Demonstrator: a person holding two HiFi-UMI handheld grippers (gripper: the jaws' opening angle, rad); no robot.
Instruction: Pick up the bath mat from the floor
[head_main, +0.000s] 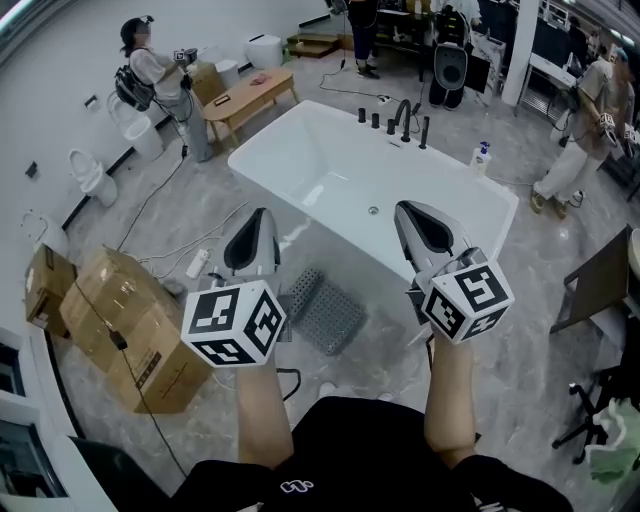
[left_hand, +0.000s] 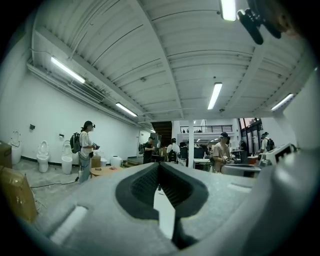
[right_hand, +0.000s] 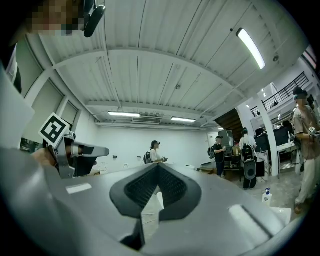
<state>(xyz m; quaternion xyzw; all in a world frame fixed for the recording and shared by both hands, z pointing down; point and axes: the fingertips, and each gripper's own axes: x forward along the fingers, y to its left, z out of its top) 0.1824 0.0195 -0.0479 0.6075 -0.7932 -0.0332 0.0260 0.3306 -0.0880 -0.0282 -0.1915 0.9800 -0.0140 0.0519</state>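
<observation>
The grey perforated bath mat (head_main: 327, 312) lies on the marble floor against the near side of the white bathtub (head_main: 300, 160), partly folded. It sits between and below my two grippers in the head view. My left gripper (head_main: 261, 216) is held up in the air, shut and empty, its jaws pointing forward over the floor left of the mat. My right gripper (head_main: 407, 210) is also raised, shut and empty, above the tub's near rim. Both gripper views look level across the room. In them the left gripper (left_hand: 159, 165) and right gripper (right_hand: 157, 167) show closed pads, and the mat is out of sight.
Cardboard boxes (head_main: 125, 325) stand at the left. Cables and a power strip (head_main: 196, 263) lie on the floor nearby. A wooden bench (head_main: 250, 96), toilets (head_main: 88, 176) and a person (head_main: 160, 80) are at the back left. A dark chair (head_main: 598, 285) stands at the right.
</observation>
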